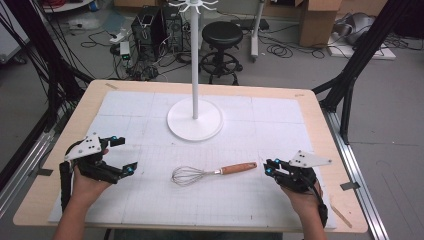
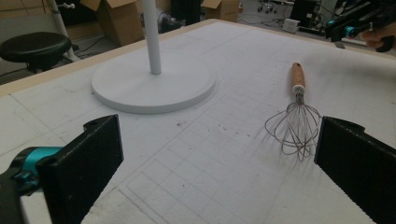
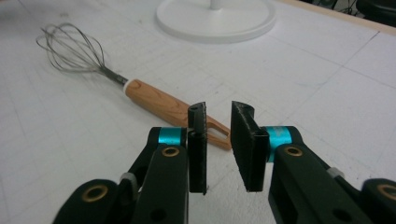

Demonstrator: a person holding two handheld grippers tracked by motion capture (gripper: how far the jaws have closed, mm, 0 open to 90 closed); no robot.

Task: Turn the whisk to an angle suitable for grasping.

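A wire whisk [image 1: 212,172] with a wooden handle lies flat on the white mat, wires to the left, handle to the right. My right gripper [image 1: 268,167] hovers just off the handle's end, its jaws a narrow gap apart with nothing between them. In the right gripper view the whisk [image 3: 154,100] runs away to the upper left, and the handle's looped end sits just behind my right gripper [image 3: 218,114]. My left gripper [image 1: 125,154] stands wide open left of the whisk. In the left gripper view the whisk [image 2: 295,116] lies ahead to the right of my left gripper [image 2: 215,144].
A white pole stand with a round base [image 1: 195,120] stands behind the whisk at mid-table, with hooks at its top. Beyond the wooden table [image 1: 320,107] are a black stool [image 1: 222,35], computer towers [image 1: 155,30] and cardboard boxes [image 1: 320,20].
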